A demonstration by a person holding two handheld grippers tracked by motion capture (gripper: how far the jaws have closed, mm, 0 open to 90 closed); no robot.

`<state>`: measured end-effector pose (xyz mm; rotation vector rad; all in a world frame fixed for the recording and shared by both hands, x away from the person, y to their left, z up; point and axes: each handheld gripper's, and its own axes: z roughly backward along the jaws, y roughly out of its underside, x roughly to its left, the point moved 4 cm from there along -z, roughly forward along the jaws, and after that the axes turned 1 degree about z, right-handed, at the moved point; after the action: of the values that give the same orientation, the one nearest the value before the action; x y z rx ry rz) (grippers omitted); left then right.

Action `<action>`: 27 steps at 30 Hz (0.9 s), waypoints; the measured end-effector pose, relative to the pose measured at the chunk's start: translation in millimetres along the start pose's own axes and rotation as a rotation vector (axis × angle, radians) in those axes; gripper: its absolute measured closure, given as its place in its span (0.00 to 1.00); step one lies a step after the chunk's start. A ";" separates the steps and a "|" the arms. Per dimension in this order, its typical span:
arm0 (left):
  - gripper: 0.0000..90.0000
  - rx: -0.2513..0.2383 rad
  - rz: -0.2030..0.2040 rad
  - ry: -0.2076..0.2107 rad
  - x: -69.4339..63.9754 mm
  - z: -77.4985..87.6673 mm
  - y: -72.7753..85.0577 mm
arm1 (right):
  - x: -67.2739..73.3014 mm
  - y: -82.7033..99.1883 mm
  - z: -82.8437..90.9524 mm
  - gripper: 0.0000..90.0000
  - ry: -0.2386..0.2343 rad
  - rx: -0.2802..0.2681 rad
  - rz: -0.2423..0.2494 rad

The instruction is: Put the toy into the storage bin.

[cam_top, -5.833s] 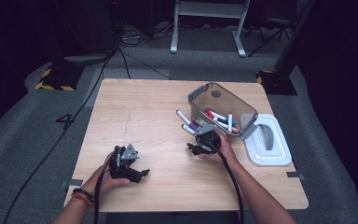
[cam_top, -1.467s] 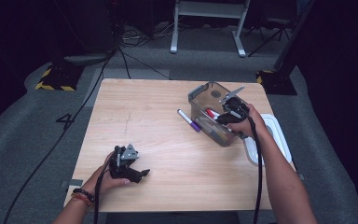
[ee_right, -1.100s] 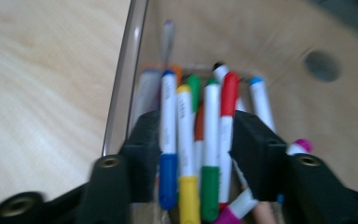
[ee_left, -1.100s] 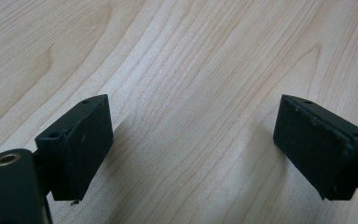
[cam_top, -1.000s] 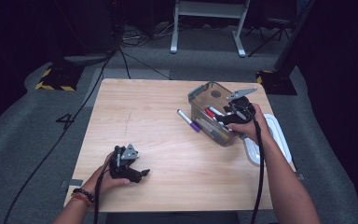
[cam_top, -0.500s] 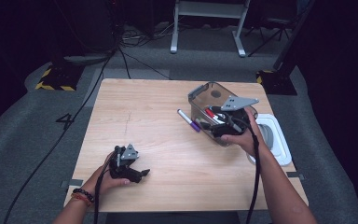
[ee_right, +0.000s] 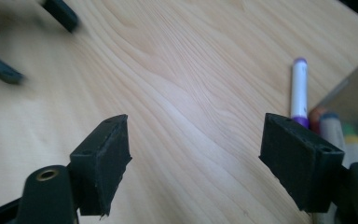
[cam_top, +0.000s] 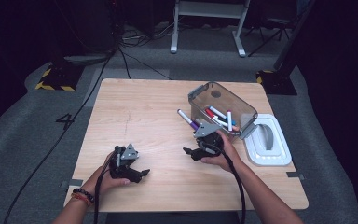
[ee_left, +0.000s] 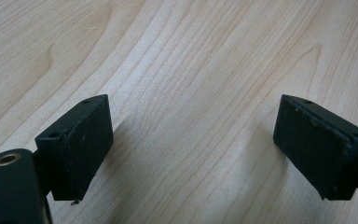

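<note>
Two black handheld claws are seen in the lower half of the high view, the left claw and the right claw, each topped by a grey three-cornered plate and trailed by a black cable. Beaded bracelets are worn on the left wrist at the lower left. In both gripper views, flat black rectangular pads with small screw holes are shown, and a brass-ringed hole at the lower left.

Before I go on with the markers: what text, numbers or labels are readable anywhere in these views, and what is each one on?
"4": a dark numeral on the grey floor mat, left of the table.
Yellow-and-black hazard stripes, a sign without words, on the dark block on the floor beyond it.
Markers in the clear bin and the purple marker beside it: any print too small to read.
White lid and both gripper views: no text.
</note>
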<state>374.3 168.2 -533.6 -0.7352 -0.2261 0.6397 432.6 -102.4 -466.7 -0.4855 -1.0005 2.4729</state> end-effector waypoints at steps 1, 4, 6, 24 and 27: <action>0.14 0.000 0.000 0.000 0.0 0.0 0.0 | -2.9 3.3 -6.9 0.26 0.030 0.026 -0.008; 0.14 0.000 0.000 0.000 0.0 0.0 0.0 | -10.9 10.9 -22.5 0.25 0.079 0.071 -0.043; 0.14 0.000 0.000 0.000 0.0 0.0 0.0 | -14.4 13.3 -28.2 0.25 0.080 0.067 -0.059; 0.14 0.000 0.000 0.001 0.1 -0.1 -0.1 | -38.7 13.3 -60.3 0.31 0.198 0.057 -0.060; 0.14 0.000 0.000 0.001 0.0 -0.1 -0.1 | -41.4 12.6 -64.4 0.31 0.204 0.072 -0.059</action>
<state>374.4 168.2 -533.6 -0.7358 -0.2253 0.6392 494.4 -94.9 -513.0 -0.6597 -0.8300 2.3430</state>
